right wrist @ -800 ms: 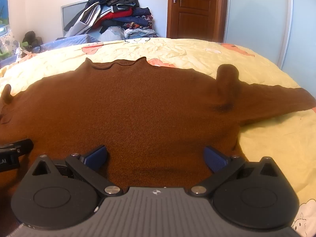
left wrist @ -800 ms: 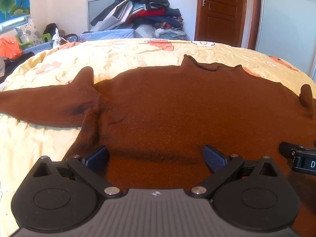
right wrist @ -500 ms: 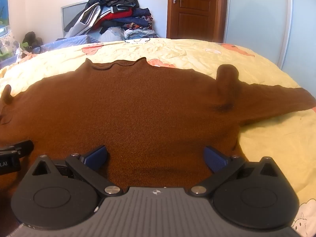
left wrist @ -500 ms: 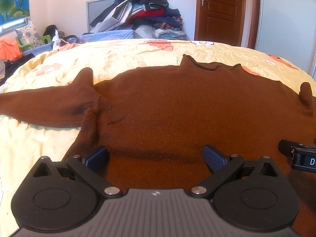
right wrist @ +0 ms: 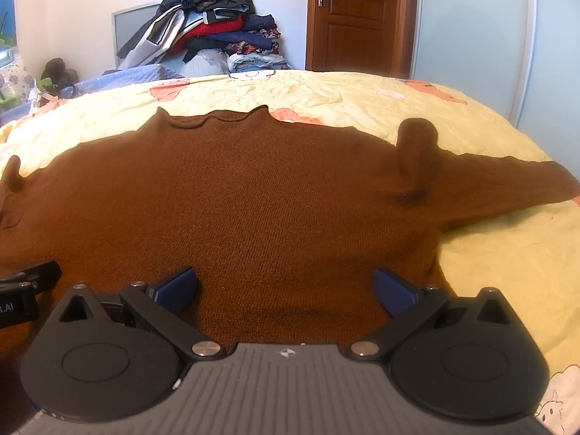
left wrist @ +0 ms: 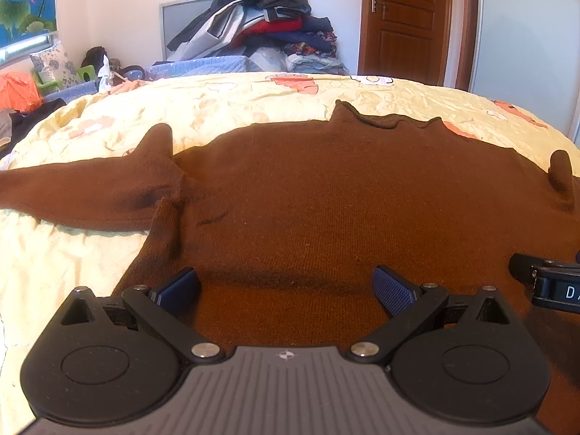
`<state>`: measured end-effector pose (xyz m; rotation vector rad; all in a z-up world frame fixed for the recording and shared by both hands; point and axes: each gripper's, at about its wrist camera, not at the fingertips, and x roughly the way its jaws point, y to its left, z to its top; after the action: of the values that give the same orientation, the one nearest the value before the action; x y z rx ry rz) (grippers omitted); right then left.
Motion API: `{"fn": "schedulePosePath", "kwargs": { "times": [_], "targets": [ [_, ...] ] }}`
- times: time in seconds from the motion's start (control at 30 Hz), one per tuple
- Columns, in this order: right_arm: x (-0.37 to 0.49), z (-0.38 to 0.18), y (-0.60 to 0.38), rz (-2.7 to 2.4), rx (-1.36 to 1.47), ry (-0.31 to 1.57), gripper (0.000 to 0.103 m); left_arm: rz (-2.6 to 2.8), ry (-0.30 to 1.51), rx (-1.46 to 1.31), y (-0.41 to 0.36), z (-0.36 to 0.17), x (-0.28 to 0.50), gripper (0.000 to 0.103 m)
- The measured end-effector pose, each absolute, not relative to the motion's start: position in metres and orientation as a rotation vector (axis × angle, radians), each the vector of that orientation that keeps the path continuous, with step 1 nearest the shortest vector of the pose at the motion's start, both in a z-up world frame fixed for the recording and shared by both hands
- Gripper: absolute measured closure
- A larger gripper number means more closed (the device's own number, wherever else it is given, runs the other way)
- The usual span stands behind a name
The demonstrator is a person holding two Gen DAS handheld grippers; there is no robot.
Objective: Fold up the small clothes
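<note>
Nothing much has shifted since the earlier frames: both tongs hover in the same place over the near hem, with only a slight drift of the view. Left gripper (left wrist: 286, 286) stands wide, its blue pads (left wrist: 393, 290) spread apart and holding nothing, with the brown sweater (left wrist: 326, 199) lying directly beneath and ahead of them. Right gripper (right wrist: 286, 288) is likewise wide and holds nothing, its pads (right wrist: 174, 288) poised over the same knit; whether they touch the cloth cannot be told. Each tong's edge shows in the other's view, so the two sit side by side above the lower body of the garment. Outward from there, the sweater lies flat on the yellow bedspread (right wrist: 489, 253), collar (right wrist: 214, 119) toward the far side, one sleeve (left wrist: 72, 188) stretched off to the left and the other sleeve (right wrist: 507, 185) to the right, with a raised pucker at each shoulder. Beyond the bed rise a heap of clothes (left wrist: 261, 25) and a wooden door (right wrist: 355, 18).
</note>
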<state>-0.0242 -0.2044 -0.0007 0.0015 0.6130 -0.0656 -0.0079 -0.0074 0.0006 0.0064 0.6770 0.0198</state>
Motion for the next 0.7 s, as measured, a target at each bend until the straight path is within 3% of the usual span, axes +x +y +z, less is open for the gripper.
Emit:
{"fn": "schedulePosePath", "kwargs": {
  "times": [0.7],
  "targets": [
    [-0.0231, -0.001, -0.2043, -0.066, 0.0, 0.614, 0.0, 0.01, 0.68, -0.003, -0.0057, -0.0003, -0.0042, 0.0]
  ]
}}
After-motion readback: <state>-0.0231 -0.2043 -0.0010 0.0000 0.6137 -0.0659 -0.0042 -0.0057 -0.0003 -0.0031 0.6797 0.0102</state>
